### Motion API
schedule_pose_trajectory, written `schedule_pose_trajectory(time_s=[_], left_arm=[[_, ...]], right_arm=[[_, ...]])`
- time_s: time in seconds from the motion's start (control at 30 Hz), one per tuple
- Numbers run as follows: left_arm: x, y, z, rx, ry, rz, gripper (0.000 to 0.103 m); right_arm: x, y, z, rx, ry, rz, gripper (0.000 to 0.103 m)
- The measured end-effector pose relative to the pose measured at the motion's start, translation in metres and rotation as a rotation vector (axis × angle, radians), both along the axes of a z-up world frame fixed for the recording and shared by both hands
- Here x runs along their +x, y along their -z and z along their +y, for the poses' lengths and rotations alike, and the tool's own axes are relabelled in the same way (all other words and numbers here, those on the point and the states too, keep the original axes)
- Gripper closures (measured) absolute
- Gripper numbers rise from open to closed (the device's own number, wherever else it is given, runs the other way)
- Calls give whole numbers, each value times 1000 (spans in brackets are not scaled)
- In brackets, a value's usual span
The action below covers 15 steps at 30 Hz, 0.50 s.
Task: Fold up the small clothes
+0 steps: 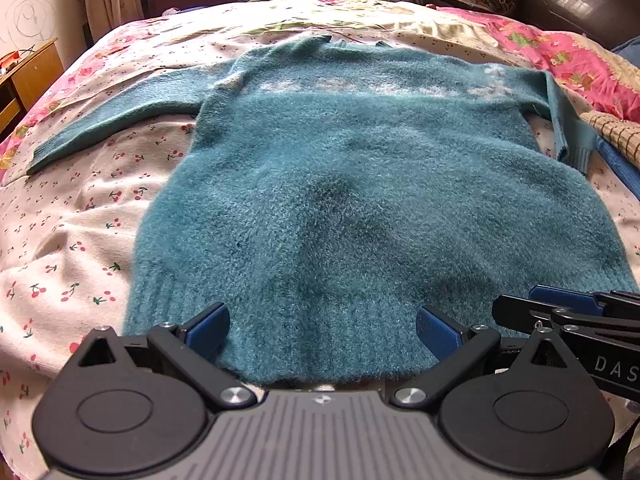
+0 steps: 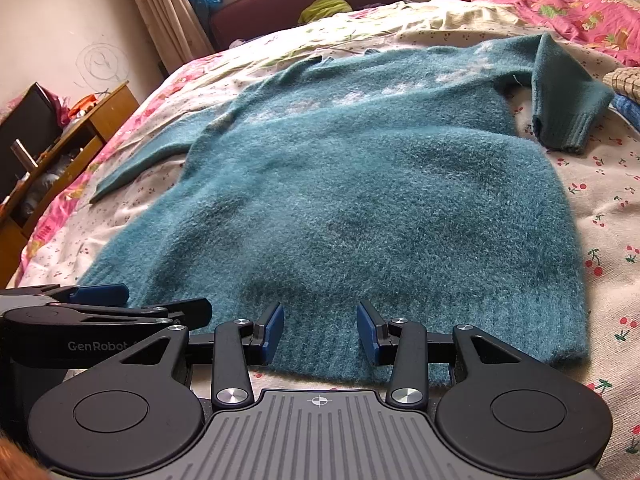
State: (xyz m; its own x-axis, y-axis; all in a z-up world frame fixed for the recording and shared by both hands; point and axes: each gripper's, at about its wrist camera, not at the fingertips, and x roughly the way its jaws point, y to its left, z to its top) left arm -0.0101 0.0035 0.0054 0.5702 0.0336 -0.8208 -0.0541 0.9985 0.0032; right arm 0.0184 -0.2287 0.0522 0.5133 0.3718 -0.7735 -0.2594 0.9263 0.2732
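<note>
Teal sweater (image 1: 360, 184) is spread flat on the bed (image 1: 72, 248), one sleeve (image 1: 112, 124) stretched out to the side, the other (image 2: 560, 92) bent back by the shoulder. Both claws sit at the bottom hem, side by side: left claw (image 1: 323, 330) wide apart, right claw (image 2: 320, 330) about half apart, neither pinching the knit.

bed (image 1: 80, 240), cherry-print sheet | teal sweater (image 1: 340, 200) flat at centre, hem near | pink floral quilt (image 1: 560, 52) far right | checked cloth (image 1: 616, 136) right edge
</note>
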Motion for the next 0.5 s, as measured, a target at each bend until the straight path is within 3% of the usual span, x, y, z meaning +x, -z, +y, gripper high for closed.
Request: schedule_pose_trajectory(time_s=[0.5], left_arm=[[-1, 1, -5, 5, 12, 0, 0]], right_arm=[[-1, 1, 3, -32, -3, 1, 63]])
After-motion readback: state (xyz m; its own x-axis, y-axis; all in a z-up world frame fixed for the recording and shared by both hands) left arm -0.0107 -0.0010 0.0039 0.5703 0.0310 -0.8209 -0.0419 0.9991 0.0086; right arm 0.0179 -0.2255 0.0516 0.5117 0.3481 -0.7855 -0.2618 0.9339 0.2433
